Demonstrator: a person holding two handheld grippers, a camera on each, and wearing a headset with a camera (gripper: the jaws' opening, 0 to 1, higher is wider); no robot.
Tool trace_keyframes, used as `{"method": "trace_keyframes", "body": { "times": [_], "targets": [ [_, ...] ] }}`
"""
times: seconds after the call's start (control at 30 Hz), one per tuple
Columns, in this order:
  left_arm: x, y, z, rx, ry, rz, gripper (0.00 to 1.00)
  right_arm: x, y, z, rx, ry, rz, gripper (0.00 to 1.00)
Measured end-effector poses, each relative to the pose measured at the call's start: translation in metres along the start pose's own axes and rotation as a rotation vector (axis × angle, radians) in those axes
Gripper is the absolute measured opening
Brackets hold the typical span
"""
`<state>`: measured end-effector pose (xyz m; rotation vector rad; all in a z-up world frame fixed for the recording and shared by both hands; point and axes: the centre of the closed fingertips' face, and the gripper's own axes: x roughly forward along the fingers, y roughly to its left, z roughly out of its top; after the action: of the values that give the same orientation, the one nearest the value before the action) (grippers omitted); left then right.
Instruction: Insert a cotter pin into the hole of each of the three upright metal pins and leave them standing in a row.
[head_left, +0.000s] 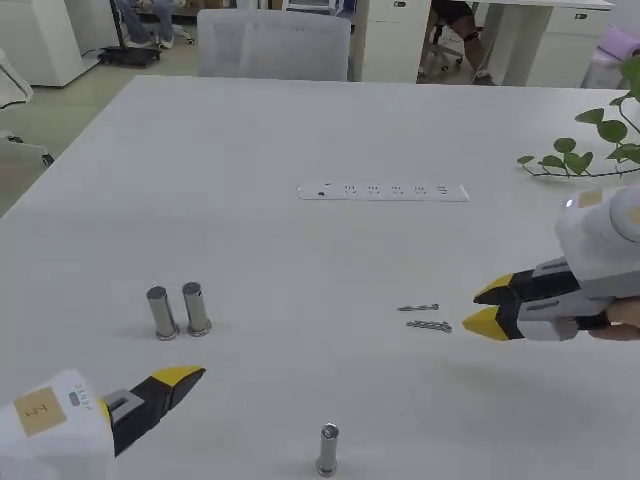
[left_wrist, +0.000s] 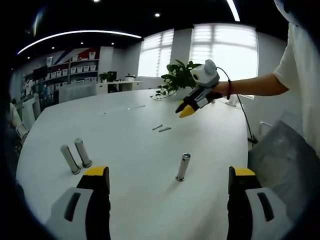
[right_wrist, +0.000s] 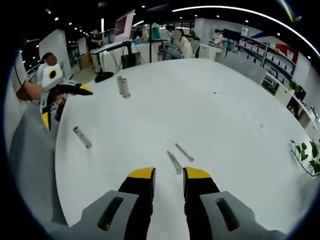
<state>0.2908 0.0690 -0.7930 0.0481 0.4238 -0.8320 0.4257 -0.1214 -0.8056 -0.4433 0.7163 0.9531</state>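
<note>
Fetching step, likely: the right gripper (head_left: 476, 308), jaws narrowly parted and empty, hovers just right of the cotter pins (head_left: 425, 316) at centre-right; next it must pinch one. The left gripper (head_left: 185, 378) hangs lower left, jaws spread wide

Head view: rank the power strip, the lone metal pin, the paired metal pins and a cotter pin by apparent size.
1. power strip, longest though farthest.
2. lone metal pin and each of the paired metal pins: alike, not ranked.
3. cotter pin, thinnest.

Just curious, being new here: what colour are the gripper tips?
Yellow, as on the right gripper; clearest in the right gripper view.
</note>
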Motion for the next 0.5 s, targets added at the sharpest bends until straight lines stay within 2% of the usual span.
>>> {"method": "trace_keyframes", "body": {
  "times": [0.2, 0.5],
  "targets": [
    [-0.004, -0.001, 0.000, -0.009, -0.009, 0.010, 0.98, 0.014, -0.008, -0.002, -0.013, 0.034, 0.012, 0.21],
    [-0.008, 0.001, -0.005, -0.026, 0.000, 0.025, 0.96, 0.032, -0.014, -0.010, -0.053, 0.092, 0.040, 0.17]
  ]
}}
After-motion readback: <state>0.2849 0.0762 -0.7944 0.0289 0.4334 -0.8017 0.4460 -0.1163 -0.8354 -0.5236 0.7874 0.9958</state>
